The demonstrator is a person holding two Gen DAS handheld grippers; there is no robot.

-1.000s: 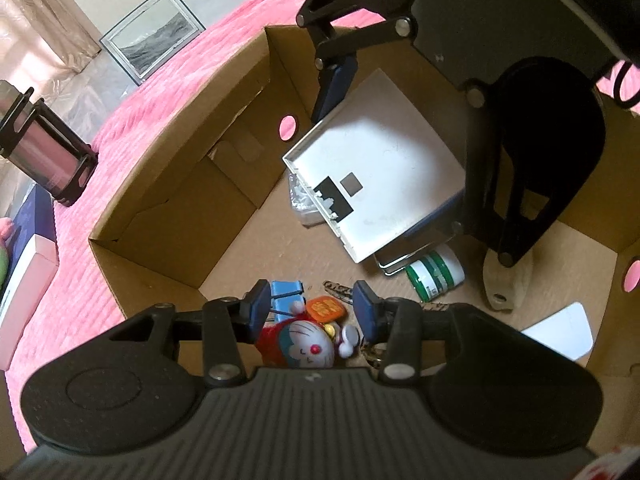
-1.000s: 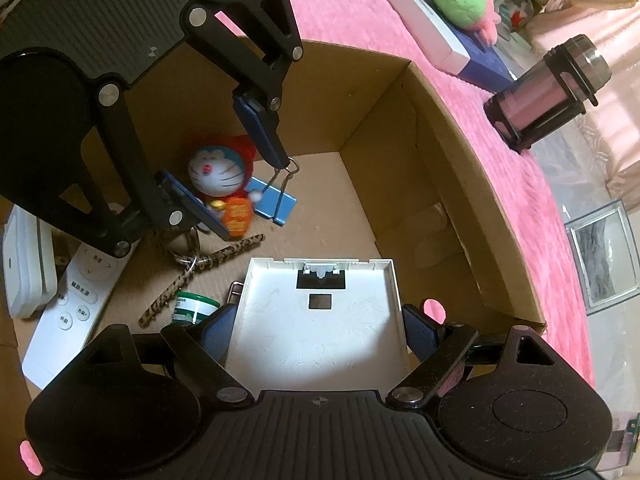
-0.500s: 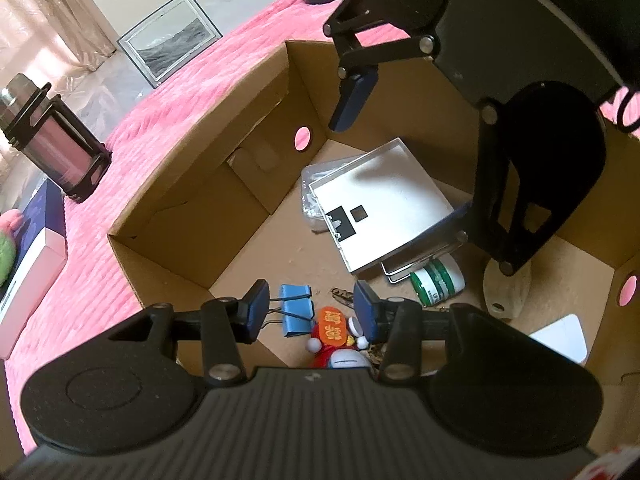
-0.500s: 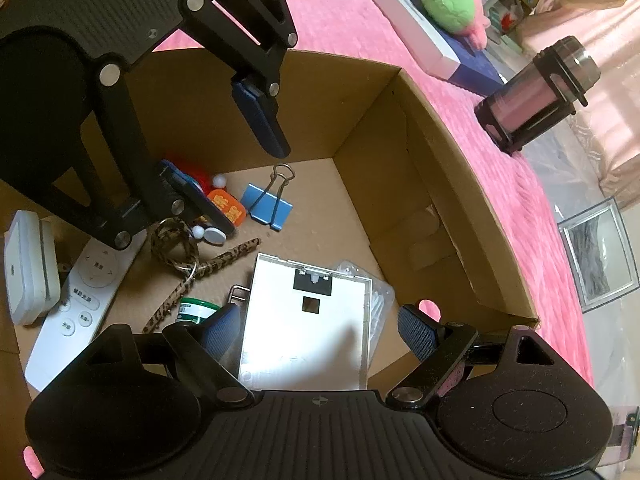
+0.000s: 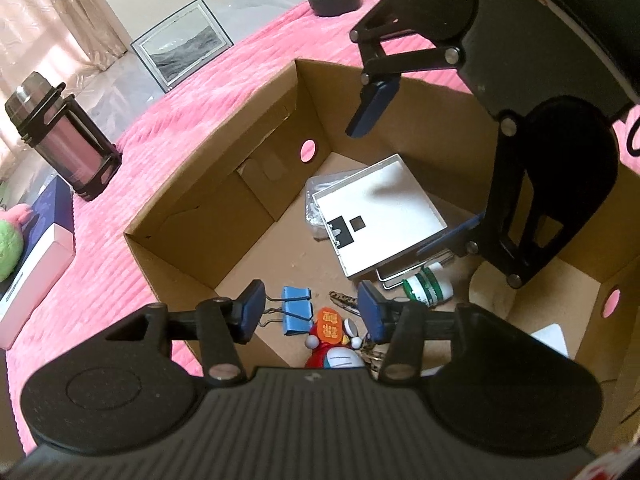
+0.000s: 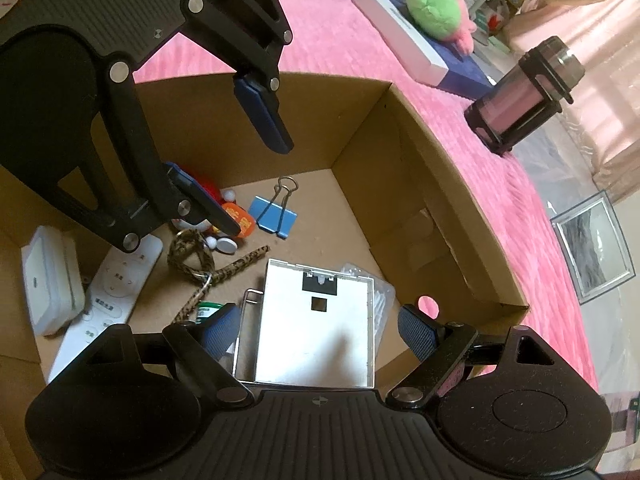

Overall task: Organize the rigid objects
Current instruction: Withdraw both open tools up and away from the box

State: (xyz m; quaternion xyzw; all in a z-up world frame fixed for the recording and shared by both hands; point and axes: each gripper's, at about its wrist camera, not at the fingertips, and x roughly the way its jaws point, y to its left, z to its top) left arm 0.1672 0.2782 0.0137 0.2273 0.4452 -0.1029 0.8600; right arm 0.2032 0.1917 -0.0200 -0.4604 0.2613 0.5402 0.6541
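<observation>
My left fingers (image 5: 312, 312) hang apart above the clip (image 5: 297, 315), lower centre. My right fingers (image 6: 320, 330) gape, empty, over the tray (image 6: 316, 328) in the box (image 6: 420, 184).

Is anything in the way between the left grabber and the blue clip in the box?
Nothing visible is. The left gripper hangs open above the cardboard box, and the blue binder clip lies on the box floor right under its jaws. The red toy figure lies beside the clip, not over it.

Pink bedspread (image 6: 348, 44) bearing a steel flask (image 5: 60, 136), plush frog (image 6: 434, 12), framed picture (image 5: 182, 44)
</observation>
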